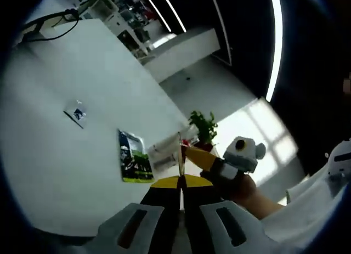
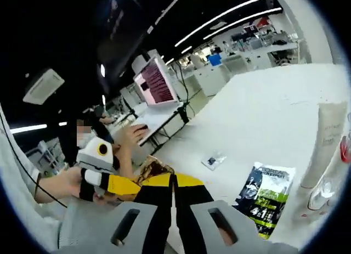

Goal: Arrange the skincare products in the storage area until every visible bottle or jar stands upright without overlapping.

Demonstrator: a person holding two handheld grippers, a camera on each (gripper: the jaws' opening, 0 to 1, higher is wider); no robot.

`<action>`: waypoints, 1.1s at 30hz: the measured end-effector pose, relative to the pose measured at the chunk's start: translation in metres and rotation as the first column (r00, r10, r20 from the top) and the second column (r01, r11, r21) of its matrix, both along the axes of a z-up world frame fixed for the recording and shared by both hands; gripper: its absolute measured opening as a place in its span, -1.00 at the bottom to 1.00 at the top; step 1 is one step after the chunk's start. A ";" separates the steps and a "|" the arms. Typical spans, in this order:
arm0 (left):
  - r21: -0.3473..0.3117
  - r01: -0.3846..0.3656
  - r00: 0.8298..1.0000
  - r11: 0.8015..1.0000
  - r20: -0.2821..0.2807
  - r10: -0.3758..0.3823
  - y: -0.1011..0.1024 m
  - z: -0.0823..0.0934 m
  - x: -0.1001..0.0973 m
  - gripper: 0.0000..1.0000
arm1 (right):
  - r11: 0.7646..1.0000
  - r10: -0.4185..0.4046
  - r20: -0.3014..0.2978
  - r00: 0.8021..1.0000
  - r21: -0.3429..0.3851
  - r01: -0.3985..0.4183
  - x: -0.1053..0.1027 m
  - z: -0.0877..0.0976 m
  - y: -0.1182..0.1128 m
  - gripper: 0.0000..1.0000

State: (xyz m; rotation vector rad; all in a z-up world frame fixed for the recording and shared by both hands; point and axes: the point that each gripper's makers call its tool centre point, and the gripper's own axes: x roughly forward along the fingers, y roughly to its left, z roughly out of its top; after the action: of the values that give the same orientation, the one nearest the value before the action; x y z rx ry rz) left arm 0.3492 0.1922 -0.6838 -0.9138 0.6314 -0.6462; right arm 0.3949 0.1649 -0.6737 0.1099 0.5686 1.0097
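Skincare products sit on the white table (image 2: 263, 111), well ahead of both grippers: a green-and-black sachet (image 2: 267, 199) lies flat near the table's near edge, a tall pale tube (image 2: 324, 144) stands upright just beside it, and a clear bottle with a red part (image 2: 329, 182) stands at the tube's foot, too close to the view's edge to read. In the right gripper view the right gripper (image 2: 173, 180) has its jaws pressed together with nothing between them; the left gripper (image 1: 180, 182) likewise shows its jaws clenched and empty, hovering off the table's edge. The same sachet (image 1: 133, 157) shows in the left gripper view, with pale containers (image 1: 164, 152) and a small green plant (image 1: 204, 128) beyond it. A small packet (image 2: 213, 160) lies alone farther out on the table. The likely trouble: both jaws must open before any grasp, and a closed jaw pushed in would knock the upright tube onto the bottle. The flat sachet may slip when pinched and is unlikely to stand. Farther off, a person sits at a laptop (image 2: 156, 84).
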 end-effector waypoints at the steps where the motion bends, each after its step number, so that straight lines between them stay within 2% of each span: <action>1: 0.005 -0.011 1.000 1.000 -0.013 0.011 0.002 -0.004 0.001 -1.00 | 1.000 0.006 0.016 1.000 -0.028 -0.005 0.000 -0.003 0.002 -0.98; 9: 0.054 -0.052 0.990 0.997 -0.131 0.059 0.012 -0.032 0.009 -1.00 | 0.988 0.039 0.031 0.999 -0.150 -0.034 0.006 -0.033 0.011 -0.98; 16: 0.085 -0.059 0.972 0.995 -0.222 0.077 0.015 -0.057 0.016 -1.00 | 0.965 0.073 0.042 0.996 -0.254 -0.060 0.016 -0.058 0.012 -0.98; 21: 0.119 -0.059 0.964 0.991 -0.251 0.088 0.018 -0.070 0.024 -1.00 | 0.956 0.067 0.047 0.997 -0.290 -0.051 0.023 -0.078 0.013 -0.98; 25: 0.163 -0.054 0.948 0.985 -0.301 0.102 0.018 -0.088 0.027 -1.00 | 0.944 0.075 0.041 0.996 -0.325 -0.057 0.027 -0.094 0.013 -0.98; 27: 0.203 -0.027 0.953 0.979 -0.290 0.086 0.015 -0.094 0.031 -1.00 | 0.935 0.077 0.040 0.996 -0.351 -0.058 0.030 -0.104 0.012 -0.98; 33: 0.284 0.017 0.951 0.959 -0.301 0.073 0.011 -0.113 0.046 -1.00 | 0.910 0.077 0.057 0.995 -0.413 -0.047 0.042 -0.128 0.008 -0.98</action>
State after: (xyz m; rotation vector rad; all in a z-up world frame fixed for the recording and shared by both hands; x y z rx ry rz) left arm 0.3950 0.2034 -0.7972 -0.7570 0.9645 -0.3733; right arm 0.4369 0.1731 -0.8021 -0.3205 0.7110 0.9315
